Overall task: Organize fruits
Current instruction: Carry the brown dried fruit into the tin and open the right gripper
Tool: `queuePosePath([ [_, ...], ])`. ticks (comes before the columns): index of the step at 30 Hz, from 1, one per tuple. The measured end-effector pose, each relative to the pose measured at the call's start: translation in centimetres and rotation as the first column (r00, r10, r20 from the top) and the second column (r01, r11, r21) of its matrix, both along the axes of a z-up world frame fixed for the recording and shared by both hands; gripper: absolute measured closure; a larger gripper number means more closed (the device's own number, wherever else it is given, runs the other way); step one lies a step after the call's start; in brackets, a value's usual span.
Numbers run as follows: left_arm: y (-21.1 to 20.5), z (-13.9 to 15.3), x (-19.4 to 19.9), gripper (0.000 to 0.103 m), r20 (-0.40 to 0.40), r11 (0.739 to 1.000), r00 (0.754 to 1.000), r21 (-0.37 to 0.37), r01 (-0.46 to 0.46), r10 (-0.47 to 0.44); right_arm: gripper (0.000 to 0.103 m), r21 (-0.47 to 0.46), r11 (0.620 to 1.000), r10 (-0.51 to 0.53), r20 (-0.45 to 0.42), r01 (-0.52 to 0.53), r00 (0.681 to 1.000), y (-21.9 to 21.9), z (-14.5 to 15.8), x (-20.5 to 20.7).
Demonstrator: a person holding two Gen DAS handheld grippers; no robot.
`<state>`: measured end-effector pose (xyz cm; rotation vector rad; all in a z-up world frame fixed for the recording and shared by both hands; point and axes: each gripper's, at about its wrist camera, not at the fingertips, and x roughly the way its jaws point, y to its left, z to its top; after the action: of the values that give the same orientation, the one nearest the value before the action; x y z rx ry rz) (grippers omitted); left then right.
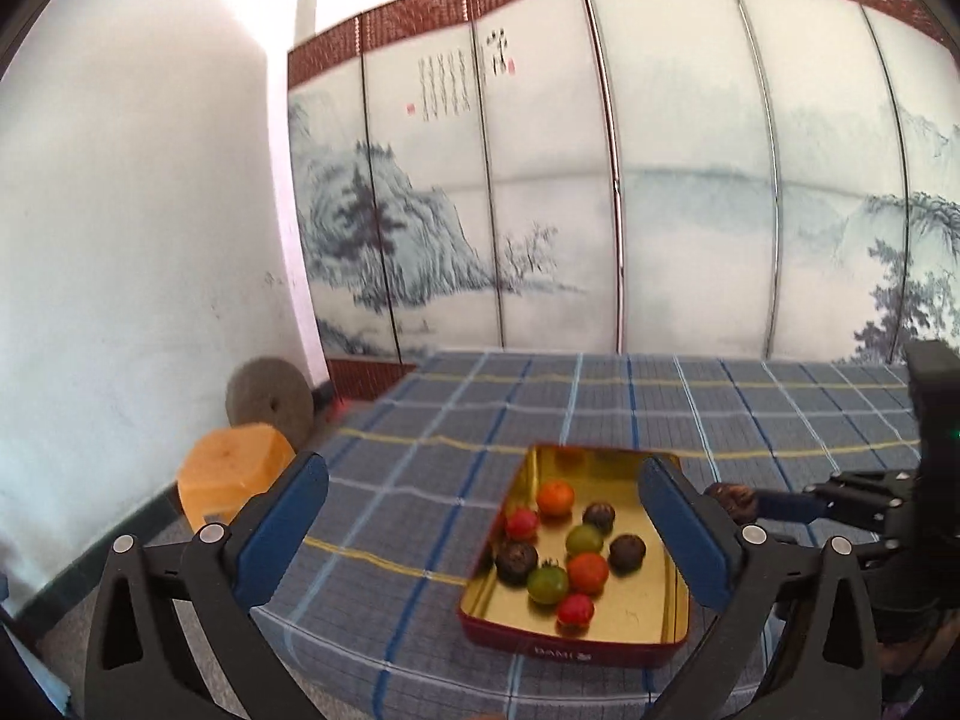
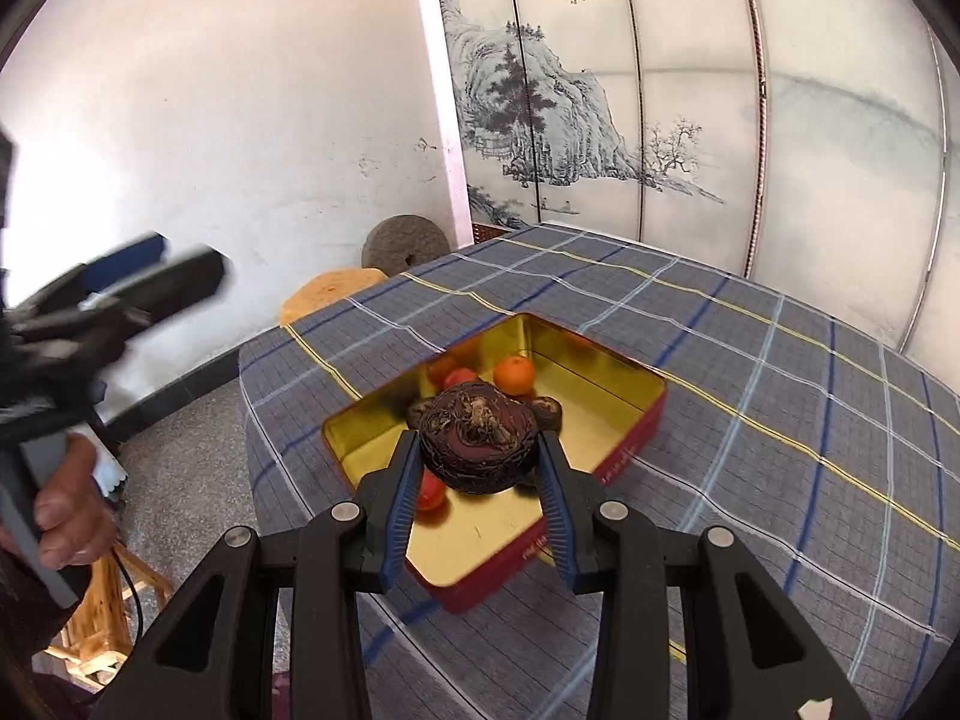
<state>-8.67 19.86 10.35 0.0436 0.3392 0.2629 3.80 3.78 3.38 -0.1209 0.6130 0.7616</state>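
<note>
A red tin with a gold inside sits on the checked tablecloth. It holds several small fruits: an orange one, red, green and dark wrinkled ones. My right gripper is shut on a dark wrinkled fruit and holds it above the tin; it shows at the tin's right edge in the left wrist view. My left gripper is open and empty, raised near the tin's front left; it shows blurred at the left in the right wrist view.
The blue-grey checked tablecloth covers the table. A painted folding screen stands behind it. An orange stool and a round millstone stand on the floor at the left by the white wall.
</note>
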Motion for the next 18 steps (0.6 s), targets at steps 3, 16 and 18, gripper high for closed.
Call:
queuePosePath([
  [3,0.0,0.9,-1.2,0.0,0.025,1.0,1.0,0.018,0.006,-0.006,0.067,0.007,1.0,-0.006,-0.007,0.006,1.0,0.5,-0.2,0.5],
  [16,1.2,0.0,-1.6,0.0,-0.021,1.0,1.0,-0.019,0.009,-0.009,0.067,-0.027,0.999,-0.032,-0.07,0.03,0.997,1.6,-2.7,2.0],
  [18,1.3,-0.1,-1.5,0.0,-0.031,1.0,0.999,-0.019,0.008,-0.009,0.067,-0.03,0.999,-0.037,-0.076,0.035,0.996,1.8,-3.1,2.2],
])
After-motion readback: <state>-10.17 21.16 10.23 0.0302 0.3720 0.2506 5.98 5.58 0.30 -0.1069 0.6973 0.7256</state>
